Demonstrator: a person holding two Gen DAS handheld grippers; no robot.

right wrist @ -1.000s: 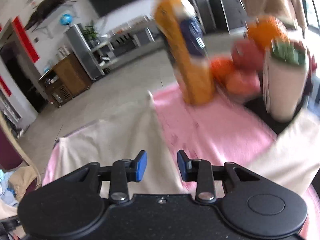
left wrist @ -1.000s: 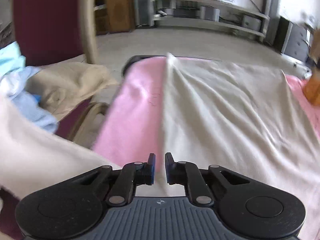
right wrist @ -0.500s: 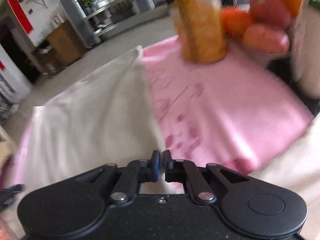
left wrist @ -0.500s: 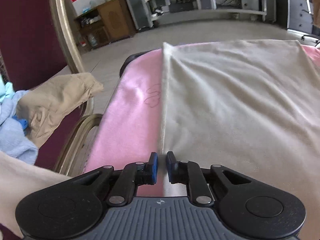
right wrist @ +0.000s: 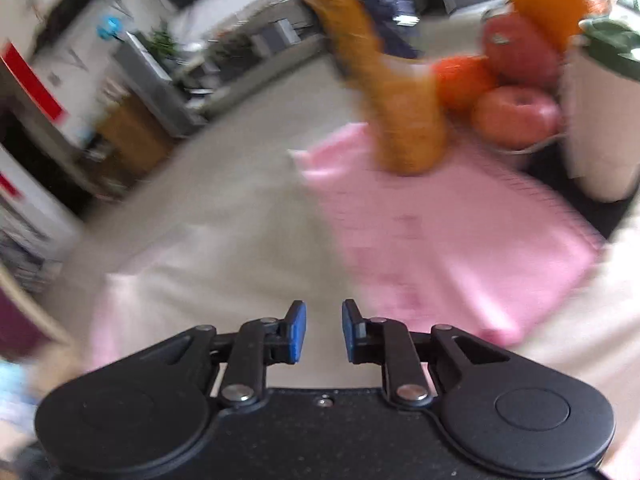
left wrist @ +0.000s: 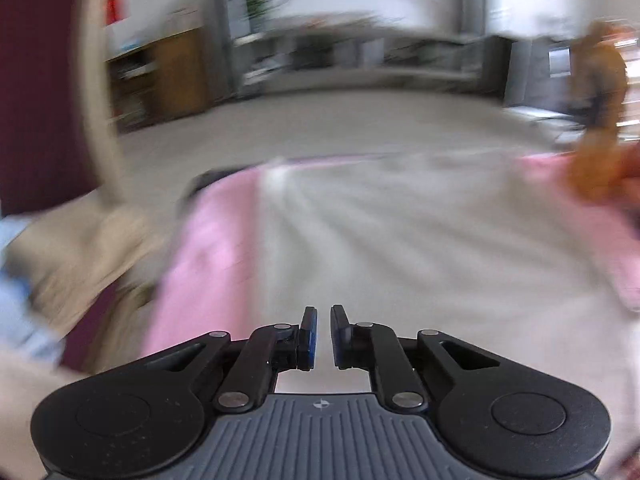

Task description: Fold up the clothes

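Note:
A cream cloth [left wrist: 400, 248] lies spread over a pink table cover [left wrist: 208, 264]; both views are motion-blurred. My left gripper [left wrist: 323, 334] hovers over the cloth's near left edge, its jaws slightly apart with nothing seen between them. My right gripper [right wrist: 323, 332] is over the cloth [right wrist: 224, 256] near its right edge, beside the bare pink cover [right wrist: 440, 256], jaws apart and empty.
An orange juice bottle [right wrist: 392, 80], a bowl of apples and oranges [right wrist: 516, 92] and a white pot [right wrist: 600, 120] stand at the table's far right. A maroon chair [left wrist: 44, 80] with piled beige and blue clothes [left wrist: 68, 256] is on the left.
Both grippers were shut on the cloth's near edge half a second ago. Both have now opened, the right wider, and lifted back from the cloth.

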